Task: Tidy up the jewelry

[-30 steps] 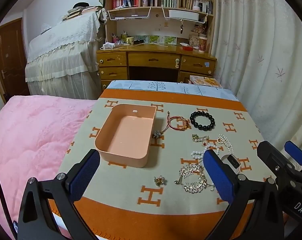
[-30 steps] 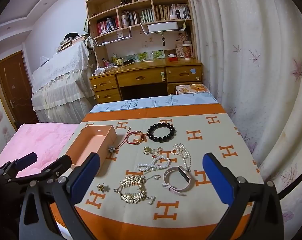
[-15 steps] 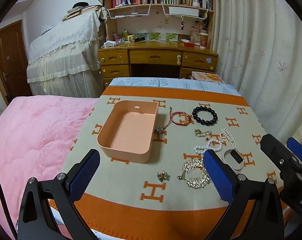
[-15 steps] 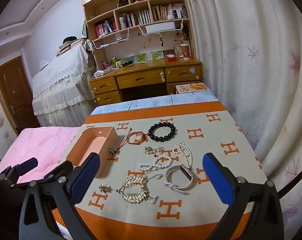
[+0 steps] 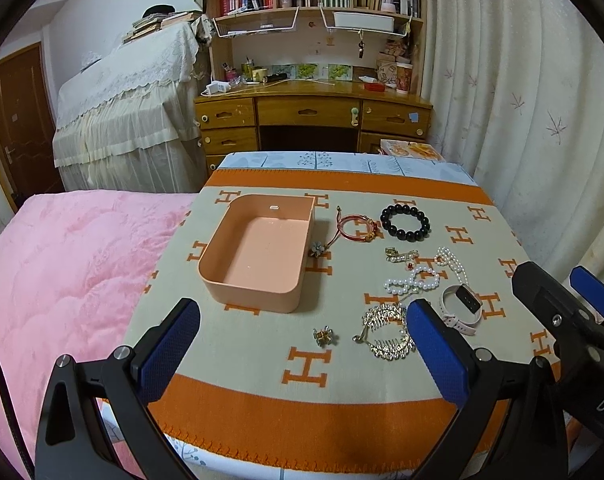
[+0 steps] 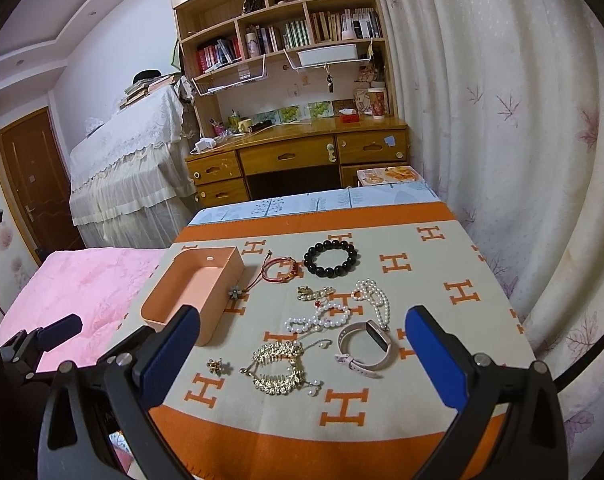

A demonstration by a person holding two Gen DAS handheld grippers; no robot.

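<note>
An empty peach box (image 5: 262, 248) (image 6: 190, 288) sits on the left of the orange-and-beige H-pattern cloth (image 5: 305, 364). To its right lie a red cord bracelet (image 5: 355, 227), a black bead bracelet (image 5: 405, 222), a gold clip (image 5: 399, 254), a pearl necklace (image 5: 421, 278), a pink watch (image 6: 363, 346), a gold comb (image 6: 280, 366) and a small gold brooch (image 5: 324, 337). My left gripper (image 5: 302, 350) hovers open near the front edge. My right gripper (image 6: 302, 354) is open above the comb and watch.
A pink blanket (image 5: 62, 272) covers the bed on the left. Behind the table stand a wooden desk (image 5: 313, 116) with bookshelves and a cloth-draped piano (image 5: 130, 112). A floral curtain (image 5: 521, 100) hangs close along the table's right side.
Both grippers have pulled back and risen slightly, so the table and jewelry sit farther off and more of the front orange border shows. Nothing on the cloth has moved.
</note>
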